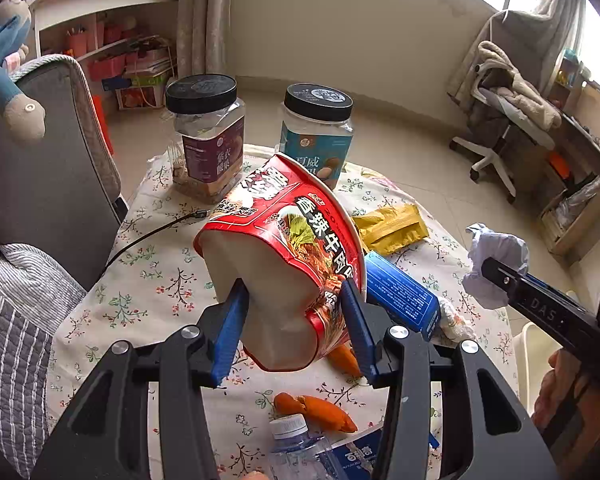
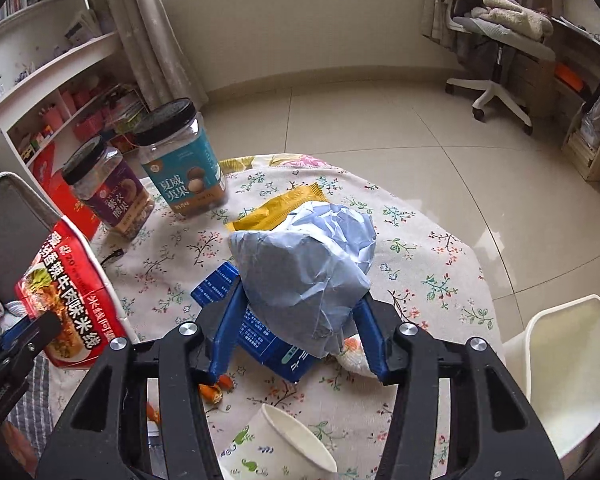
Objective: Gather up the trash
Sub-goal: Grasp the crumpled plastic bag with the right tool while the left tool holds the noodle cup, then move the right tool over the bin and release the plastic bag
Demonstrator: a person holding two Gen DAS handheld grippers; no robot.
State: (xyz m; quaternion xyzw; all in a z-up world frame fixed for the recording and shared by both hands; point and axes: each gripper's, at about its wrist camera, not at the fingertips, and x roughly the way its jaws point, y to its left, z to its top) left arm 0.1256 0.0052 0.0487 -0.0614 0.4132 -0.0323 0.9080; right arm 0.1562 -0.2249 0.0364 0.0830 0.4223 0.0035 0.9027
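Now left hand-held gripper (image 1: 296, 320) clamps red noodle cup (image 1: 288, 248); right hand-held gripper (image 2: 300, 332) holds crumpled paper (image 2: 304, 260).

From my remote seat, the water bottle (image 1: 296, 452) and paper cup (image 2: 278, 446) run off the bottom edges. The noodle bowl (image 1: 288, 256) hides part of the blue box (image 1: 402, 296); its print is unreadable.

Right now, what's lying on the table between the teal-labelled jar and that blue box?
A yellow snack packet lies between the teal-labelled jar and the blue box, best seen in the right wrist view.
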